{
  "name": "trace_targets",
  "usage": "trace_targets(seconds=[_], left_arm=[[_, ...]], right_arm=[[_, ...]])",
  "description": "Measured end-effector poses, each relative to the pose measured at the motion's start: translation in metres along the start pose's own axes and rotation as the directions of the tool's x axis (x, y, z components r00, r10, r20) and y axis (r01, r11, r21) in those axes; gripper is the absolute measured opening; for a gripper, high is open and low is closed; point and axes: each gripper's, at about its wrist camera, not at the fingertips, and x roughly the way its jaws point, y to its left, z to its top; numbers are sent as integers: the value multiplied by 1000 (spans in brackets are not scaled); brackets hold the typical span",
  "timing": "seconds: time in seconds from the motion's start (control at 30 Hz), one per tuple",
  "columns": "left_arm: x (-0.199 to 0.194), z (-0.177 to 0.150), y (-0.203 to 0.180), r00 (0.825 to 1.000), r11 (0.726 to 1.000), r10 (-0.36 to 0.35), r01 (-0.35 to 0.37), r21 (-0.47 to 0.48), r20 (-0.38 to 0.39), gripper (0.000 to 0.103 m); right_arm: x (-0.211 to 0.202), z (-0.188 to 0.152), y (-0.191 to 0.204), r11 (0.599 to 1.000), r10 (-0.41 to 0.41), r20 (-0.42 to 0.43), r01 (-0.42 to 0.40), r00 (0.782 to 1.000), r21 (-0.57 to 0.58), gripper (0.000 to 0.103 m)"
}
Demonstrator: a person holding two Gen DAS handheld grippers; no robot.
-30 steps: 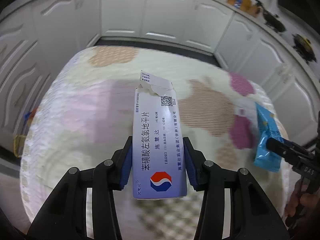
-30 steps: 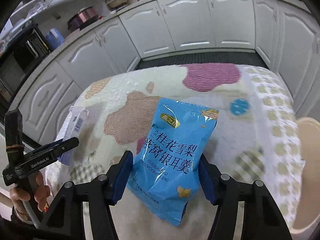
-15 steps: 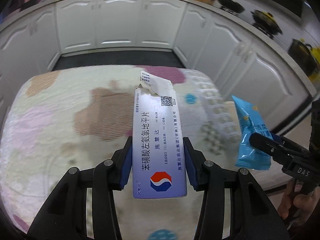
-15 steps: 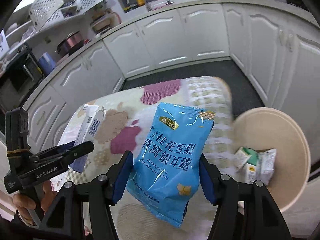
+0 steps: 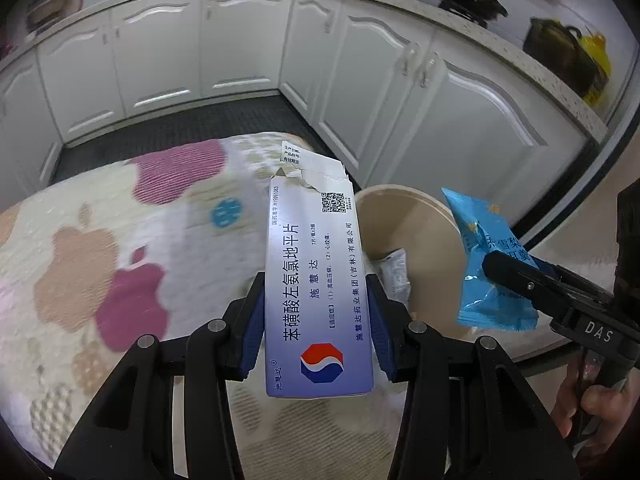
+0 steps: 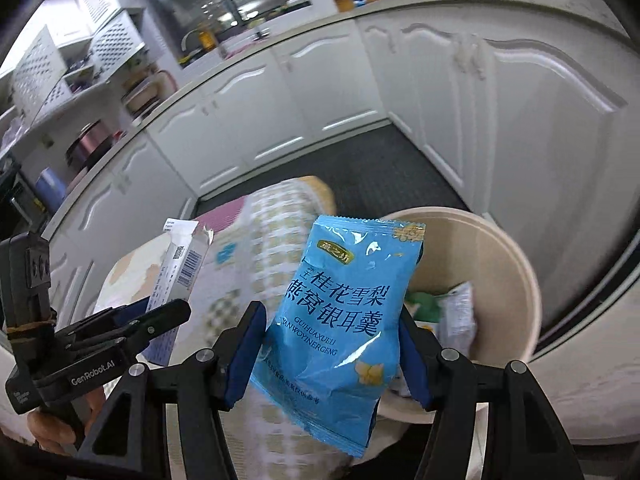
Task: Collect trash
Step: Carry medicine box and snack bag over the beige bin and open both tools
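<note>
My left gripper (image 5: 318, 320) is shut on a lilac-and-white medicine box (image 5: 316, 268) with a torn top flap, held over the table's right end. That same box (image 6: 180, 268) shows at the left of the right wrist view, in the left gripper (image 6: 160, 320). My right gripper (image 6: 332, 344) is shut on a blue snack packet (image 6: 344, 312), also visible as the blue packet (image 5: 486, 264) at the right of the left wrist view. Just beyond both sits a round beige bin (image 6: 516, 280), its rim (image 5: 404, 194) showing past the box, with a few wrappers (image 6: 456, 316) inside.
A table under a cloth with apple prints (image 5: 120, 272) fills the left. White kitchen cabinets (image 5: 440, 120) run behind and to the right, with a dark floor mat (image 5: 180, 128) between. A person's hand (image 5: 588, 400) grips the right tool's handle.
Both grippers have swung to the right across the table with their loads still held. The beige bin has come into view beside the table's end.
</note>
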Motion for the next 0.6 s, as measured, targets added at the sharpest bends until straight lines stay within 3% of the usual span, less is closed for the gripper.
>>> trace_targets(seconds=[0.27,0.6], left_arm=[[23,10,-26,1000,999,-17,18,37,-21,44],[43,16,-43,999,998,-17,19,52,-42,44]], right_arm=[[0,2,-35,998,-42,-2,42,999,48,61],[6,5,-51,996,-53,-9,54,999,73,61]])
